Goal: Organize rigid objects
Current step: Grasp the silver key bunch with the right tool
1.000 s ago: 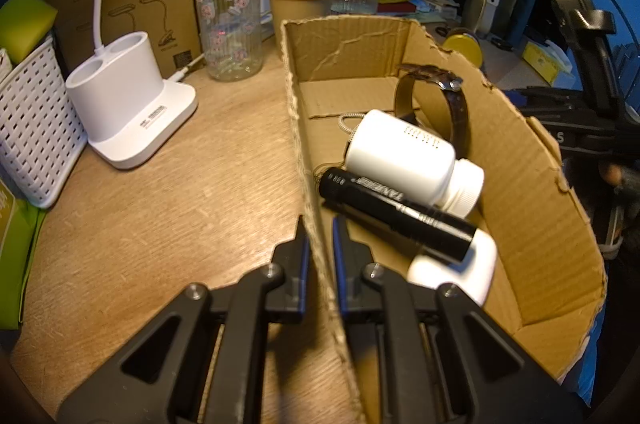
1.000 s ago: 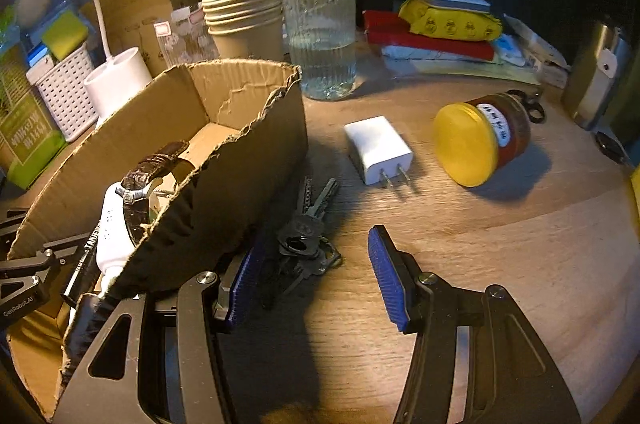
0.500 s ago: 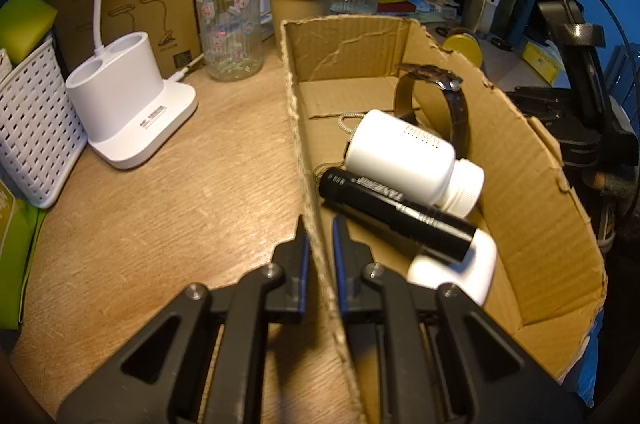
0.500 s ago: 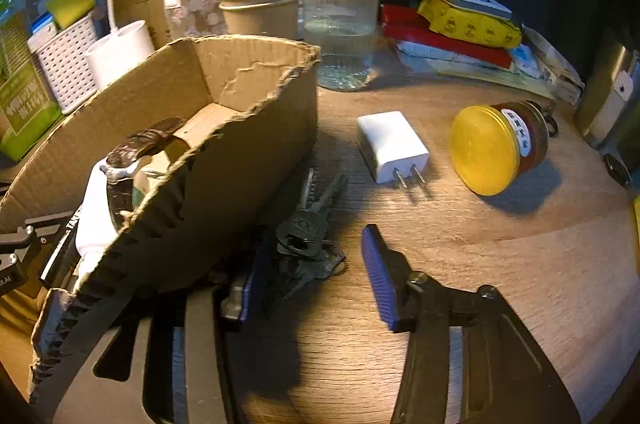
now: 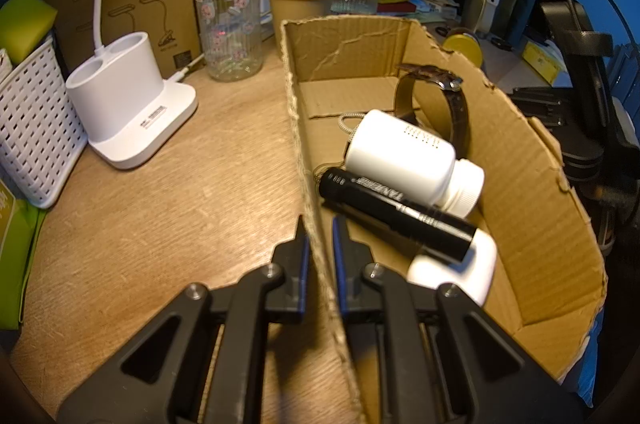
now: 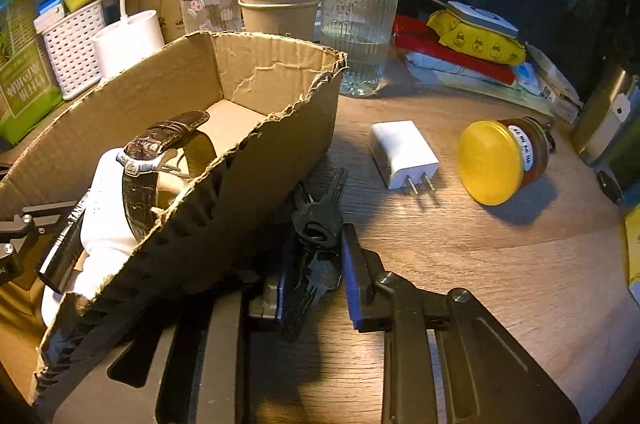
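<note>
Your right gripper (image 6: 314, 264) had just been closing around the keys (image 6: 318, 220), lying lengthwise between its jaws beside the cardboard box (image 6: 280, 152), though contact wasn't clear, while your left gripper (image 5: 320, 236) pinched the box's wall.

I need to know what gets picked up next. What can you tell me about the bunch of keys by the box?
The keys are a dark metal bunch on a ring, several blades fanned out, lying flat on the wooden table close beside the cardboard box's outer wall. The right gripper straddles them, its jaws having just been closing; whether the pads already press on them is unclear.
</note>
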Motion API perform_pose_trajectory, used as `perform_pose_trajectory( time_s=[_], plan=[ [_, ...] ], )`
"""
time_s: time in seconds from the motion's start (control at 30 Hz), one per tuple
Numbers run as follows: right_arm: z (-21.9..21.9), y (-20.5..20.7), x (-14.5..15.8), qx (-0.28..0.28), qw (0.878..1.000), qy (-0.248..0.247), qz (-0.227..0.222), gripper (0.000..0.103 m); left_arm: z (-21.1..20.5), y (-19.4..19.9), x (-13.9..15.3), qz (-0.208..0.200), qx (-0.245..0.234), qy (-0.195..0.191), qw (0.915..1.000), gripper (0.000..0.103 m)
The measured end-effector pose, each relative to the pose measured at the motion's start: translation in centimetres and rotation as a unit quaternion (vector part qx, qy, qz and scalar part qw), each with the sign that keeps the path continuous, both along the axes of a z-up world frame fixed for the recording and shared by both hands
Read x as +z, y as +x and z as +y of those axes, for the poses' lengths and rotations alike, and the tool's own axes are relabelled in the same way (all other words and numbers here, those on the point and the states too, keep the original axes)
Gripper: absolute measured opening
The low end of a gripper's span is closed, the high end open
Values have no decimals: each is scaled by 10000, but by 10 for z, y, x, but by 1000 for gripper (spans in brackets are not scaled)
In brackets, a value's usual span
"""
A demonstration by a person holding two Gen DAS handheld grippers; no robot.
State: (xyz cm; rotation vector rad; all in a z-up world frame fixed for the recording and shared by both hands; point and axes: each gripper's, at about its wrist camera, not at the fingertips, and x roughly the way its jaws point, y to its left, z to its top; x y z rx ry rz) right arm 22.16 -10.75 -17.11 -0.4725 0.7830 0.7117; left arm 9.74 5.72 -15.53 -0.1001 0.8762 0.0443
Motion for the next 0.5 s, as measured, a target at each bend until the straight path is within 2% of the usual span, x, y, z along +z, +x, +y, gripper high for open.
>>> perform_pose_trajectory(
  time_s=[0.1,0.13,0.17,0.5],
  plan=[
    [-2,-2,3,-4,9999,63,-90,23,0,0,0,0,-1,0,10000,12],
    [-3,-3,4,4,9999,87,-101,7,0,0,0,0,0,3,10000,12],
    [-3,-4,5,-10,9999,93,-123,2,0,0,0,0,1,2,10000,12],
    [-13,-9,16,-92,9994,124,-294,2,0,0,0,0,1,0,10000,12]
  ],
)
